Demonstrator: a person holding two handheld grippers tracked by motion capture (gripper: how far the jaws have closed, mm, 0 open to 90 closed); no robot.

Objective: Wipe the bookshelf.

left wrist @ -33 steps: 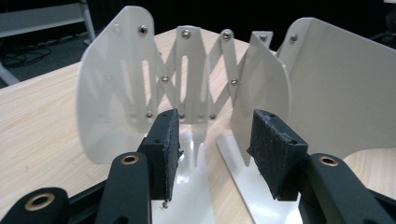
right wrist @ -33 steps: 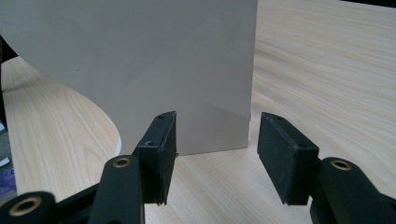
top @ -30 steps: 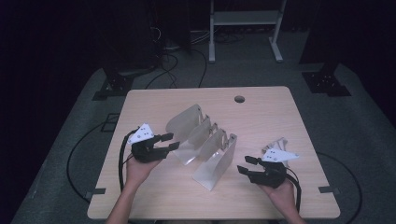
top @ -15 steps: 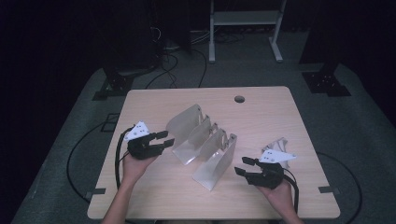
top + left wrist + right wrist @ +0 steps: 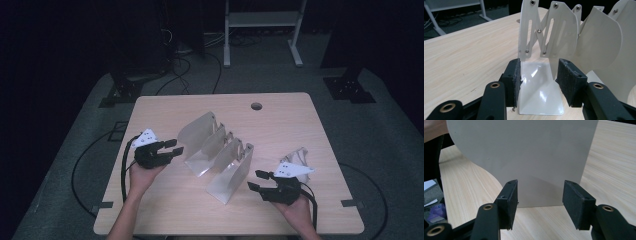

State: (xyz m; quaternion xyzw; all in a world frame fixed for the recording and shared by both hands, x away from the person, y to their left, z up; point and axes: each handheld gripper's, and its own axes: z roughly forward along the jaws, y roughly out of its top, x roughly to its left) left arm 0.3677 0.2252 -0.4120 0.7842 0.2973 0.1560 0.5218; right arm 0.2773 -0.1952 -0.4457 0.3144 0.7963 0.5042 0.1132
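**Expandable desktop file rack, cream sheet metal, scissor-linked**

Location: the rack [image 5: 217, 155] is standing upright near the middle of the wooden desk [image 5: 280, 120], running diagonally between the two hands, its dividers fanned apart.

Nearest end: the right gripper [image 5: 259, 181] is sitting just beside the near end panel [image 5: 524, 157], its jaws standing open and facing the flat face of that panel, apart from it, with nothing between the pads.

Left side: the left gripper [image 5: 172, 148] is sitting just beside the rack's far end; its jaws are standing open, straddling the L-shaped foot plate [image 5: 540, 92]. The left-hand pad [image 5: 517, 80] is lying against or very close to the plate's edge; the other pad is clear, so nothing is being gripped.

Handling, as judged: thin painted steel, likely light and stiff panel by panel, but the riveted lattice links [image 5: 541, 32] are letting the whole thing stretch or fold lengthwise, so one-ended pulls will probably change its length rather than shift it. The gloss finish is looking slippery.

Suggested hold: pinch the upright end panels across their thickness, low near the bend, one gripper per end, keeping off the slotted links.

Farther back: a cable hole [image 5: 256, 106] is sitting near the desk's far edge.
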